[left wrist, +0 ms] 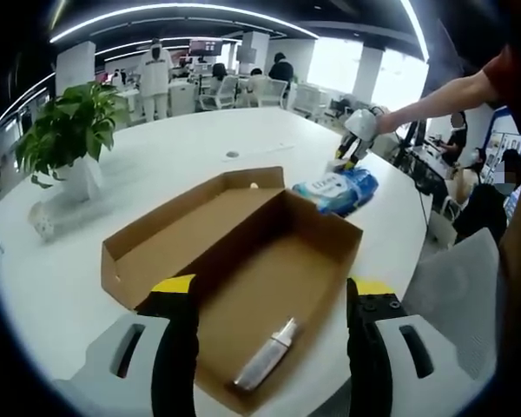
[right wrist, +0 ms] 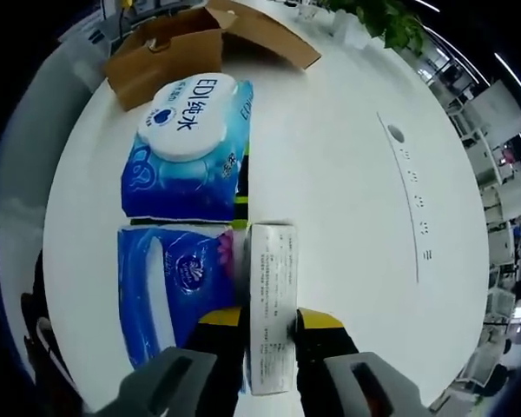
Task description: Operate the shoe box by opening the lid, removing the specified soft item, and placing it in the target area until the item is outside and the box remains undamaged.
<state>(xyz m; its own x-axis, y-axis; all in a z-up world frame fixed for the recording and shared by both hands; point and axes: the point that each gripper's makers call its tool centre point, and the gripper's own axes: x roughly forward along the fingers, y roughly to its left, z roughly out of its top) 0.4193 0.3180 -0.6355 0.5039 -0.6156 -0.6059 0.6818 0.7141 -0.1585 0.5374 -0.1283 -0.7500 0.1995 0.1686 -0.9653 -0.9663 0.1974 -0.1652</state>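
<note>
While the left gripper (left wrist: 273, 334) hangs spread over the open shoe box (left wrist: 243, 261), the right gripper (right wrist: 271, 334) pinches a small white carton (right wrist: 272, 304) on the bench (right wrist: 347, 174), beside two blue wipes packs (right wrist: 187, 148).

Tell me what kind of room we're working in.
Probably an open-plan office: a large white table with a potted plant, desks and office chairs behind, people standing about, strip lights overhead. The open cardboard box sits on the table.

Open shoe box (left wrist: 243, 261) on the table (left wrist: 156, 165) holds a small bottle (left wrist: 267, 354); wipes pack (left wrist: 337, 189) lies just beyond it, potted plant (left wrist: 69, 139) left
</note>
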